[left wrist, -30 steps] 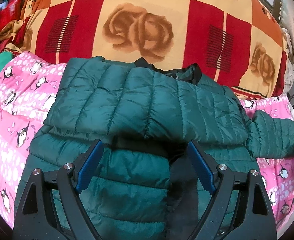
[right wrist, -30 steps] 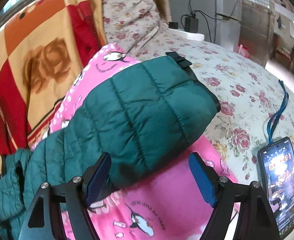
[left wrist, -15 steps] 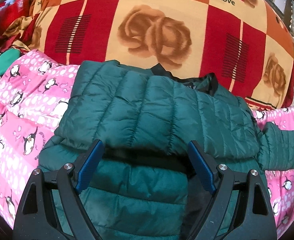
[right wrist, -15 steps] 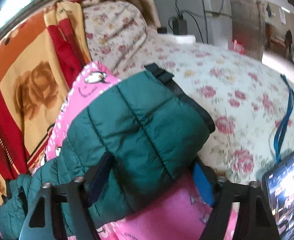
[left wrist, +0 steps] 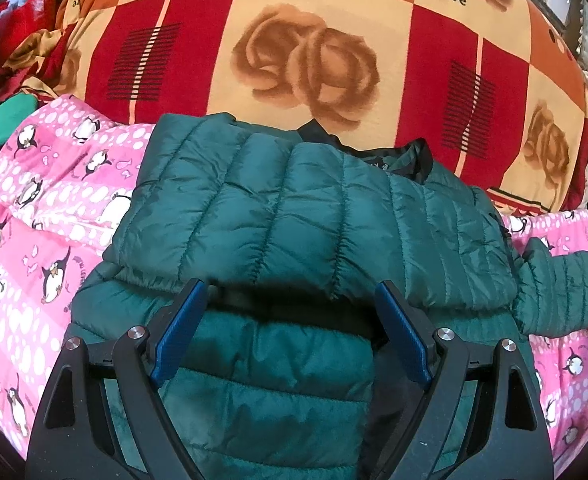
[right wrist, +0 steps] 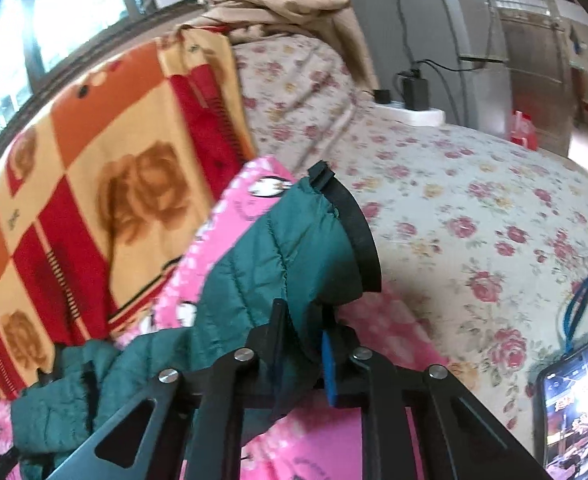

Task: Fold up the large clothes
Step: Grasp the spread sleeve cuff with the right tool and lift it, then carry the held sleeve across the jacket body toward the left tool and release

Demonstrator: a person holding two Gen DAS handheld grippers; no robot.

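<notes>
One sleeve [right wrist: 294,240] of the green puffer jacket [left wrist: 294,216], spread on the pink penguin quilt [left wrist: 45,216], is pinched by the right gripper [right wrist: 302,344]; the left gripper [left wrist: 289,308] is held wide open above the jacket, gripping nothing. Slippery padding could be squeezed free, so the sleeve may be dropped short.

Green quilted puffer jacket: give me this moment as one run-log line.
right gripper: shut on green quilted jacket sleeve | left gripper: open above jacket body | pink penguin blanket underneath
</notes>
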